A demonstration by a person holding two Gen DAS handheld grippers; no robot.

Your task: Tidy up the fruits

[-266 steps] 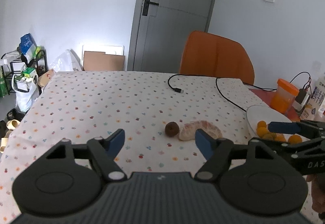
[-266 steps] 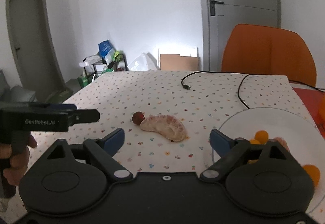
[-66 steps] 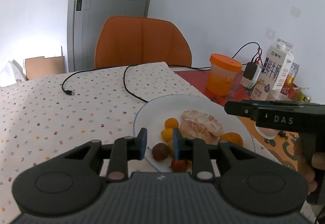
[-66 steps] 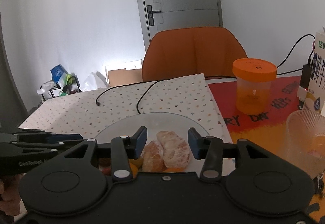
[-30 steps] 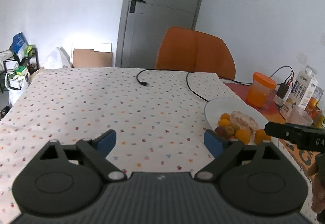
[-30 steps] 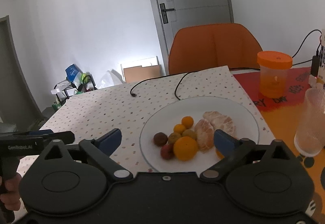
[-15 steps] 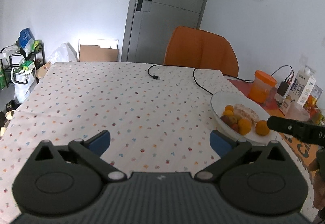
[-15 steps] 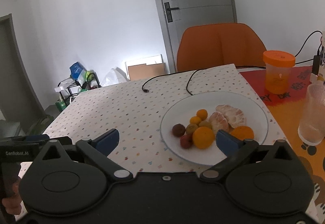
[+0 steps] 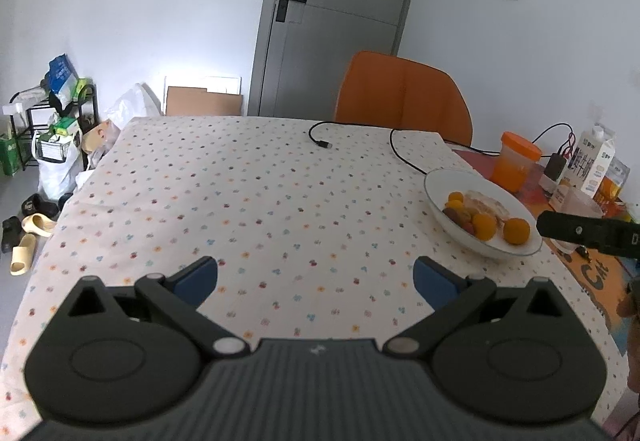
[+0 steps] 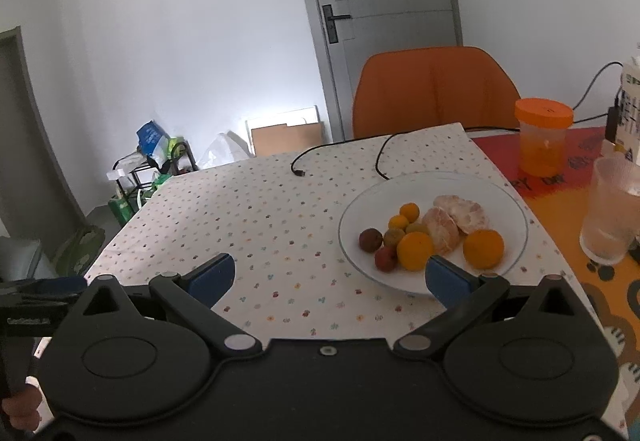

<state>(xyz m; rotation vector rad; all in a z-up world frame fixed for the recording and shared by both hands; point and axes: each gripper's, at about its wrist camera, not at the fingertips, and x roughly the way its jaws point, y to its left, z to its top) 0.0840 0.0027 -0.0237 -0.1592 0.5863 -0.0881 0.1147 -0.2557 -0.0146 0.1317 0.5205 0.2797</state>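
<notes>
A white plate (image 10: 512, 209) on the dotted tablecloth holds peeled pomelo pieces (image 10: 456, 221), two oranges (image 10: 483, 249), several small orange fruits and dark round fruits (image 10: 370, 239). The same plate (image 9: 440, 189) sits at the right in the left wrist view. My left gripper (image 9: 316, 281) is open over bare tablecloth, nothing between its blue pads. My right gripper (image 10: 326, 277) is open too, held back from the plate's near rim, its right pad in front of the rim.
An orange chair (image 10: 436, 97) stands at the far side. A black cable (image 9: 360, 137) lies on the cloth. An orange-lidded jar (image 10: 542, 137), a clear glass (image 10: 612, 217) and a milk carton (image 9: 592, 161) stand right of the plate.
Both grippers have drawn back from the plate, which looks smaller and farther now. All the fruit lies on the plate; both grippers stand wide open and empty.
</notes>
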